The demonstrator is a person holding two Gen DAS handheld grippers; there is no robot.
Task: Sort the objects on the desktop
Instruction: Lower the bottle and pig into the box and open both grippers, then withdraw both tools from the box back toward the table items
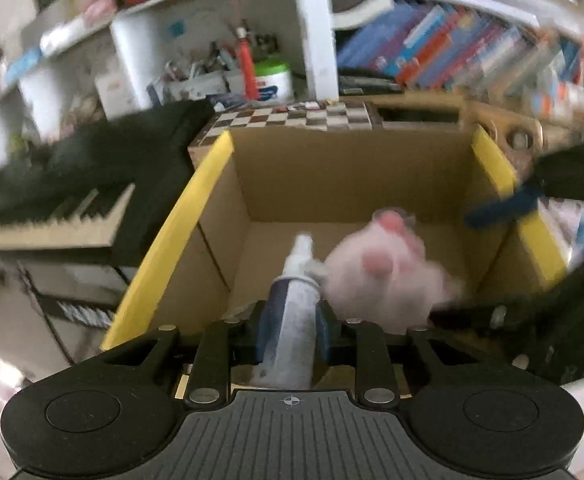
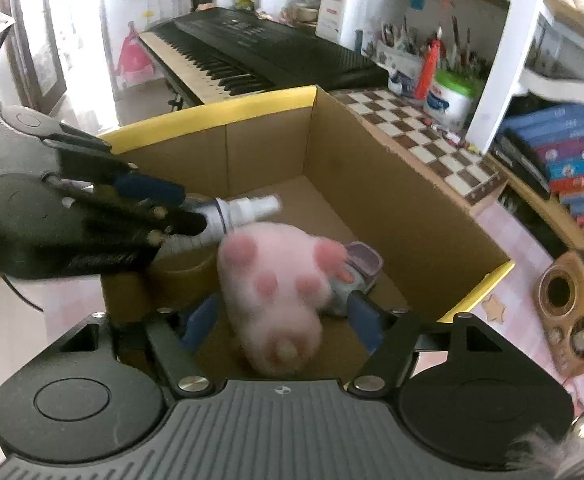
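My left gripper (image 1: pixel 292 330) is shut on a grey spray bottle (image 1: pixel 292 320) with a white cap and holds it over an open cardboard box (image 1: pixel 352 168) with yellow flap edges. The bottle (image 2: pixel 248 206) and left gripper (image 2: pixel 184 208) also show in the right wrist view. A pink plush paw (image 2: pixel 280 296) hangs between the spread blue fingers (image 2: pixel 366 320) of my right gripper (image 2: pixel 282 326), above the box floor (image 2: pixel 372 216); it looks free of them. The paw (image 1: pixel 380 272) is blurred in the left view. A small grey-lilac object (image 2: pixel 360 268) lies in the box.
A roll of brown tape (image 2: pixel 180 276) sits in the box. A chessboard (image 2: pixel 416 132) lies behind the box. A black keyboard (image 2: pixel 252 56) stands at the back left. Shelves with books (image 2: pixel 572 160), a pen holder and a green-lidded tub (image 2: pixel 452 96) stand behind. A wooden toy (image 2: pixel 572 312) lies right.
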